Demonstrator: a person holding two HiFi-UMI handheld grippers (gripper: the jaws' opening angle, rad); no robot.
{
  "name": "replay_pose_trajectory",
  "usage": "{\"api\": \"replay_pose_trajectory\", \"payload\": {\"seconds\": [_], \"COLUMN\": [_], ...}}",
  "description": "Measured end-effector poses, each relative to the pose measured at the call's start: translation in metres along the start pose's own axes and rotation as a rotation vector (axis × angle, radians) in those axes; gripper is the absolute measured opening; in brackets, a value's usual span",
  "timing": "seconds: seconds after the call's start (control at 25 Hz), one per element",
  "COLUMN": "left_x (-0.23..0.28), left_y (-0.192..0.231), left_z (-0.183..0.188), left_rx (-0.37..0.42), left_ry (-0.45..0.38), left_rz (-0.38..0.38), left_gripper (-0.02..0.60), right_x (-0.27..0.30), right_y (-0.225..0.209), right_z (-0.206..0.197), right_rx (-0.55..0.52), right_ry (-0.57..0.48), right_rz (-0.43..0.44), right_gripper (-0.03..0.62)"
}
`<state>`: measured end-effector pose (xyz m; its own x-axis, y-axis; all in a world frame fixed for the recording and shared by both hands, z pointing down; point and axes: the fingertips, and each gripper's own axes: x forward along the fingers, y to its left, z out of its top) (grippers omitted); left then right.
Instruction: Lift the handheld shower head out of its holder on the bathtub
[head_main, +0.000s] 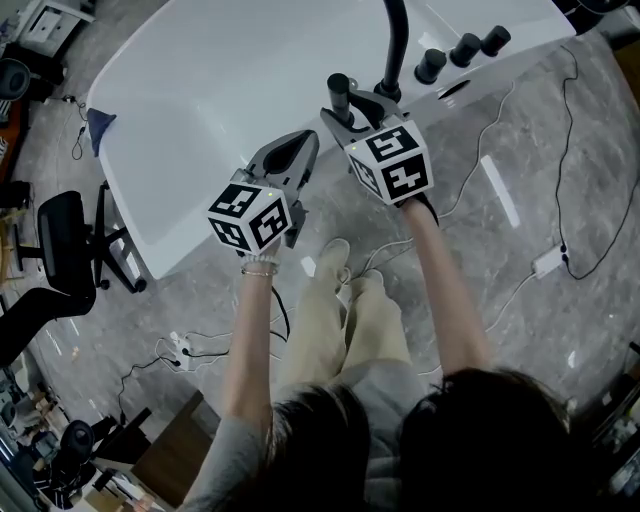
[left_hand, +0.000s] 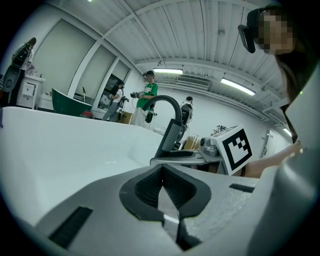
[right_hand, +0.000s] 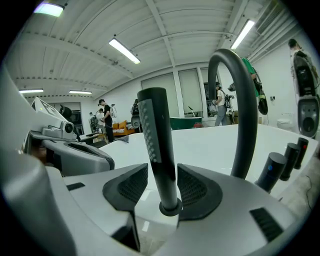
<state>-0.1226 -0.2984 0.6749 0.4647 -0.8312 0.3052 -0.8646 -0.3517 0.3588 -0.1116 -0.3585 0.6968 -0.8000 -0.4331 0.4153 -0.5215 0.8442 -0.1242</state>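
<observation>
Shower head (right_hand: 159, 145) stands upright in its holder (right_hand: 170, 207) on the bathtub (head_main: 200, 90) rim, not lifted yet. R tool (right_hand: 162, 189) has its jaws apart w/ the black stick right btw the pads, not squeezed. L tool (left_hand: 161, 172) has its jaws together w/ nothing in it. In the head view it sits at 8 o'clock of the R one. Curved tap (right_hand: 248, 115) is near, at 3 o'clock of the stick in the right gripper view. To do this bit well, I think: keep the stick in the middle of the pads, squeeze low & firm, then pull straight up, no tilt, so it won't jam or bump the tap.
</observation>
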Motion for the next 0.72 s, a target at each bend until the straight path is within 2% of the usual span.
{"api": "replay_pose_trajectory", "payload": {"seconds": [0.28,0.44,0.6,0.72], "left_x": [0.009,0.013,0.009,0.004], "left_y": [0.008,0.010,0.009,0.007], "left_z": [0.000,0.000,0.001,0.003], "left_rx": [-0.001,-0.009,-0.015,-0.020], "left_ry": [0.006,0.012,0.013,0.013], "left_rz": [-0.008,-0.016,-0.024,-0.030], "left_gripper": [0.005,0.005,0.005,0.005], "right_x": [0.011,0.015,0.016,0.014], "right_y": [-0.011,-0.013,-0.009,-0.006], "right_z": [-0.012,-0.014,-0.013,-0.014], "right_rx": [0.005,0.018,-0.034,-0.040], "right_ry": [0.036,0.046,0.102,0.108], "right_rz": [-0.050,-0.047,-0.043,-0.074], "right_gripper": [0.160,0.143,0.137,0.133]}}
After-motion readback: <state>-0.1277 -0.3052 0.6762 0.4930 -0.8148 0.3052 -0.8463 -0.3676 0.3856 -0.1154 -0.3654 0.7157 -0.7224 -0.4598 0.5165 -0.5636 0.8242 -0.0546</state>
